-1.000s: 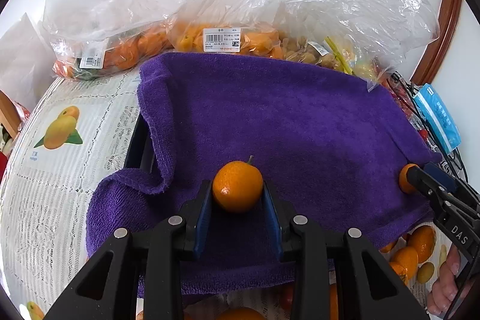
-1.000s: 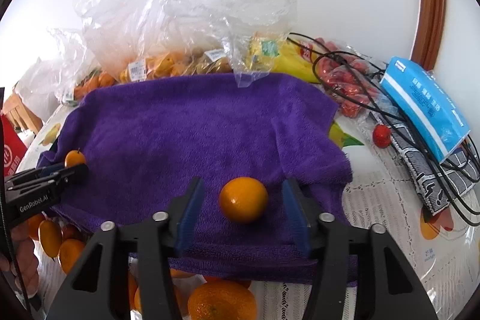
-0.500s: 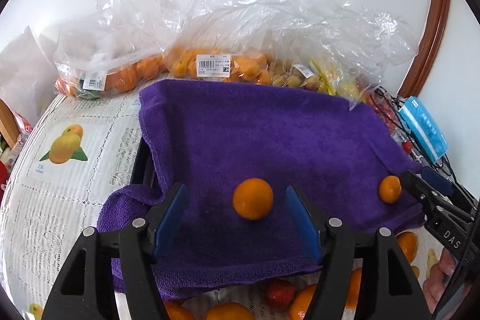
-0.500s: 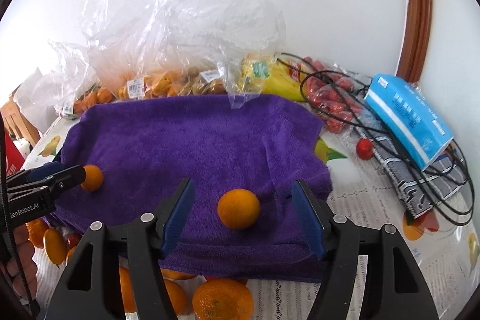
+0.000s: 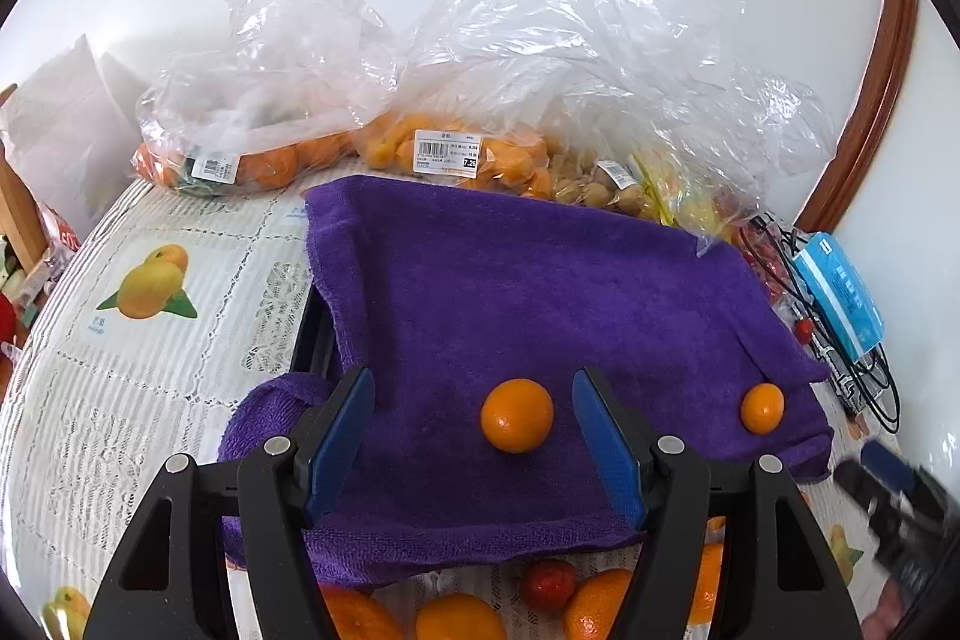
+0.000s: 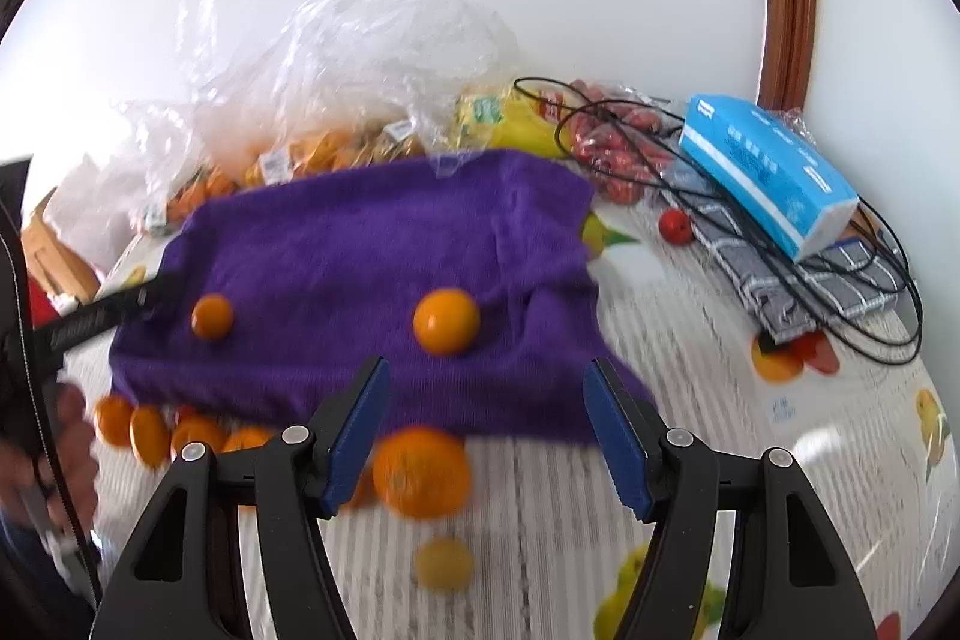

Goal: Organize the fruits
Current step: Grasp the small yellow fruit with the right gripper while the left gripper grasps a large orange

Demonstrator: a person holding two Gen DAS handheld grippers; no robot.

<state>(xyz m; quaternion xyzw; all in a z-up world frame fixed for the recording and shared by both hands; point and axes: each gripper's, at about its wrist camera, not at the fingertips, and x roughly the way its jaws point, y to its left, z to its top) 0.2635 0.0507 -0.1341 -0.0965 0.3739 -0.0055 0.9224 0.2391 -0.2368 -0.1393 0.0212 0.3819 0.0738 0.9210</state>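
The left hand-held gripper [image 5: 474, 436] stands open above the purple towel [image 5: 540, 292]. One orange [image 5: 516, 415] lies between its fingers, untouched; a smaller orange [image 5: 762, 408] lies near the towel's right edge.

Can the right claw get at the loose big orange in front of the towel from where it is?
Probably yes: the right claw is open, and the big orange lies uncovered just below its tips, off the purple towel.
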